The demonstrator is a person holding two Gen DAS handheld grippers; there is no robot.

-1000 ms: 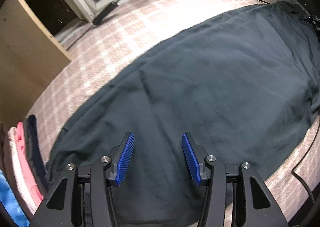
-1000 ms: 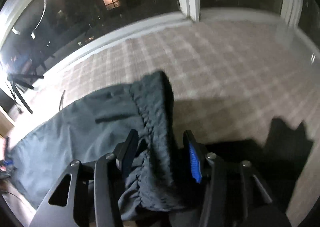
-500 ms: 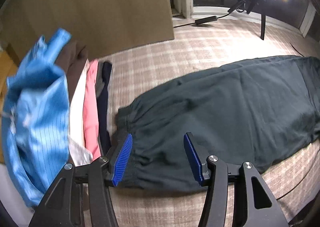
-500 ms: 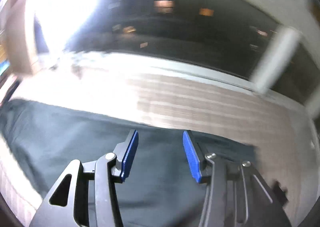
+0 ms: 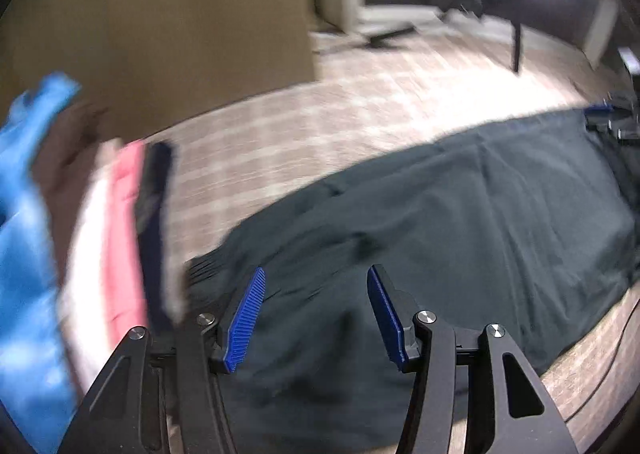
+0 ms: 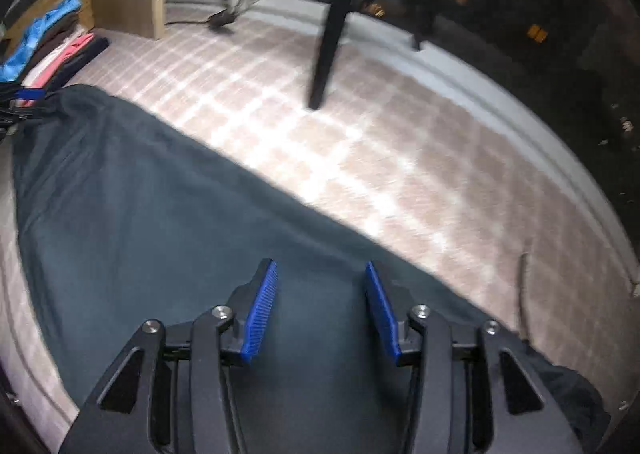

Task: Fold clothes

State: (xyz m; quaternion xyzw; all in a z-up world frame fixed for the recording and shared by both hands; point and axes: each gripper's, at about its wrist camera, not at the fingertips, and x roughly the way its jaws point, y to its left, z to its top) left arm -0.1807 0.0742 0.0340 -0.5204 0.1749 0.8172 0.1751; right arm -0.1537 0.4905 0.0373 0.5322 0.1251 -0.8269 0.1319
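Note:
Dark grey trousers (image 5: pixel 460 222) lie flat and lengthwise on a pink checked bedspread (image 5: pixel 320 126). My left gripper (image 5: pixel 316 294) hovers open over their gathered cuff end (image 5: pixel 208 270), nothing between its blue pads. In the right wrist view the same trousers (image 6: pixel 160 214) stretch away to the upper left. My right gripper (image 6: pixel 320 294) is above the other end; its jaws are closing with only the flat cloth beneath them and nothing gripped. The left gripper's blue tip (image 6: pixel 28 94) shows far off at the left edge.
A pile of folded clothes in blue, brown, pink and navy (image 5: pixel 120 234) lies just left of the cuffs, also seen as a pile of clothes (image 6: pixel 56 50). A wooden panel (image 5: pixel 180 34) stands behind it. A black stand leg (image 6: pixel 332 34) rests on the bedspread (image 6: pixel 400 158). A cable (image 5: pixel 612 358) runs along the bed's edge.
The right gripper let go of the gathered waistband it held, then swung and rolled across over the flat trousers. The left gripper moved along the trousers to the cuff end beside the clothes pile.

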